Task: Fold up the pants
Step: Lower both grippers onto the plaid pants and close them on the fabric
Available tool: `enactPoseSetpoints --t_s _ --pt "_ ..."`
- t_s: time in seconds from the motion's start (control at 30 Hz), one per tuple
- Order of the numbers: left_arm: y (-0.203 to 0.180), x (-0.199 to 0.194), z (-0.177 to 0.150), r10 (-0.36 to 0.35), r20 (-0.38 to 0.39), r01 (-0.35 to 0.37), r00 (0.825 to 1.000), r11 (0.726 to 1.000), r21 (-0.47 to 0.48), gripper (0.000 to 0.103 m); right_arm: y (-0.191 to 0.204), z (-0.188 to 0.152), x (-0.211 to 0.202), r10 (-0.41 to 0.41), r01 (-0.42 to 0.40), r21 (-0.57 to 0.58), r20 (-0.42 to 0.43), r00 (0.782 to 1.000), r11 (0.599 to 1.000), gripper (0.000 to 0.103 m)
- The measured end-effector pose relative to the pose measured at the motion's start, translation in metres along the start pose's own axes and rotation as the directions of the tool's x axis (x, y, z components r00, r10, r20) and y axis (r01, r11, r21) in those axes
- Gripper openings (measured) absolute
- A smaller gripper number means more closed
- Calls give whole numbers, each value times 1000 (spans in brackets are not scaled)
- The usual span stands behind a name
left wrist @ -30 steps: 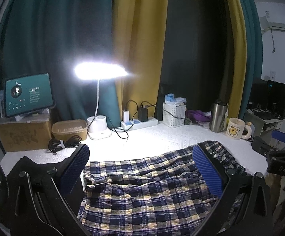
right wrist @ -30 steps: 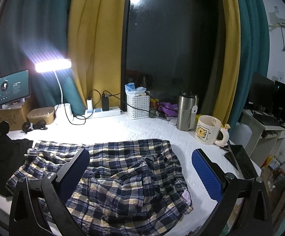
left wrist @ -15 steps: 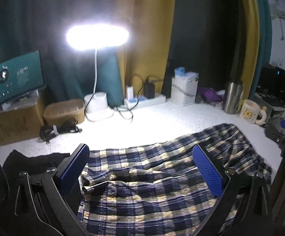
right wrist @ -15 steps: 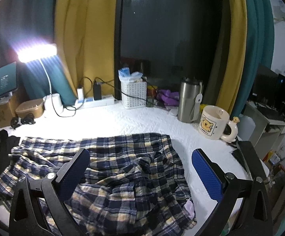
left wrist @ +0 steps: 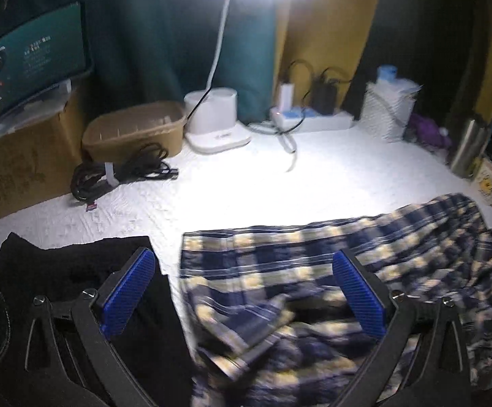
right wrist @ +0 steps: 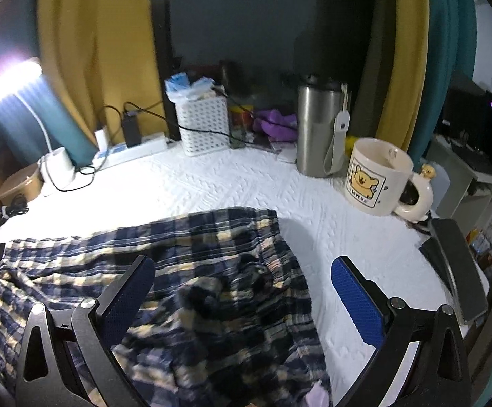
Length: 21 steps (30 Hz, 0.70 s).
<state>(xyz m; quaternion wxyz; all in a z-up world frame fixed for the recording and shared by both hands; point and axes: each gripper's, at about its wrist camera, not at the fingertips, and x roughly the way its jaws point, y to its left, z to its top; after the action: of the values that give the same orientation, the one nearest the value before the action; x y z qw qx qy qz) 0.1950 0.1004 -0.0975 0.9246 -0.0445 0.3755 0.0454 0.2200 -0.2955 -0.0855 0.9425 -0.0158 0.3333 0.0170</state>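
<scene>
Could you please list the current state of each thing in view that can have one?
Left tool: open, holding nothing.
Right tool: open, holding nothing.
Plaid pants: rumpled, unfolded, spread on the white surface.
Black garment: lying beside the pants.
Desk lamp: switched on.
Tablet screen: lit.
Bear mug: upright.
Steel tumbler: upright, lid on.

Behind my worktop (right wrist: 232,183), covered in white quilted cloth, hang yellow curtains (right wrist: 86,51) and teal curtains (left wrist: 178,40) around a dark window (right wrist: 262,20). A lit desk lamp (right wrist: 8,81) glares at the left.
</scene>
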Motion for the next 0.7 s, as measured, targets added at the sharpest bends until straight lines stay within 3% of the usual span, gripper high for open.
enactPoseSetpoints --t_s 0.13,0.23,0.3,0.47,0.7 --pt "9 26 5 14 -62 -13 998 1000 13 103 -12 10 26 26 -26 1 -35 999 1000 103" --pt "15 41 7 14 -104 -13 994 1000 17 93 -19 21 43 52 -51 8 -56 997 999 103" --pt "20 49 9 6 -126 -5 992 1000 9 92 -26 29 55 68 -68 15 -68 995 998 91" --pt "22 56 10 -20 -143 21 989 1000 10 91 -38 44 93 113 -110 34 -138 984 993 91" --pt "8 68 8 -68 -182 81 981 995 63 75 -29 33 133 156 -154 24 -234 960 988 88"
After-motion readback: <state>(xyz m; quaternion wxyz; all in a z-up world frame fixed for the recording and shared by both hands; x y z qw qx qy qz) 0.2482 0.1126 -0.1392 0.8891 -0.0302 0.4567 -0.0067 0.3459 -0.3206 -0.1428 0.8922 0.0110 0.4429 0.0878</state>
